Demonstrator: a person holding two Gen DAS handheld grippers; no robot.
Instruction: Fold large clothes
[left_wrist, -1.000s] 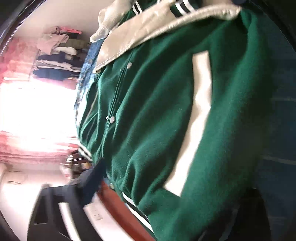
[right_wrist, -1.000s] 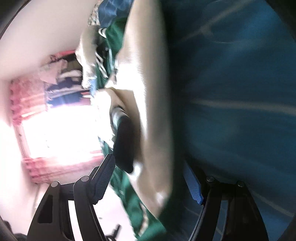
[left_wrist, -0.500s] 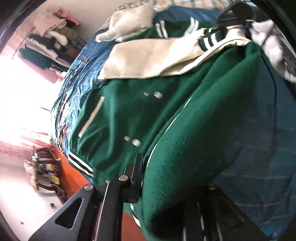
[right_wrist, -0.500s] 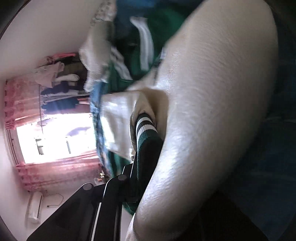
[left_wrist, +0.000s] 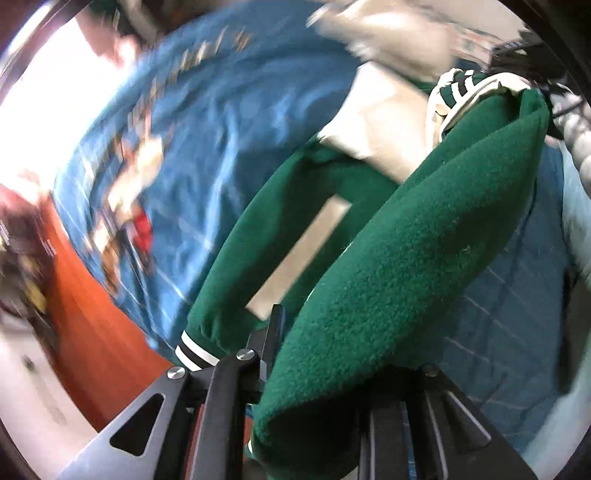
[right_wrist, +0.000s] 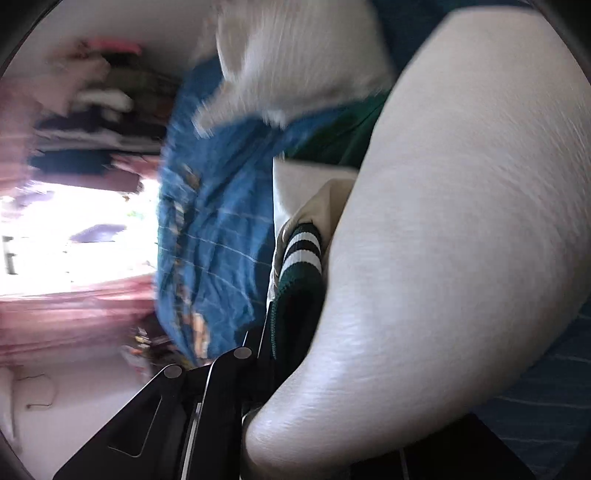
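The green wool varsity jacket with cream leather sleeves is held lifted over the blue quilted bed. Its body fold is clamped in the left hand-held gripper, though those jaws are opening slightly. The striped cuff, at 12 o'clock from the right hand-held gripper, is pinched while its jaws ease open. A slipped fold could be caused by this loosening.

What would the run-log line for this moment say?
phase: fold | left gripper: grips green jacket body | right gripper: grips cream sleeve | surface: blue bedspread
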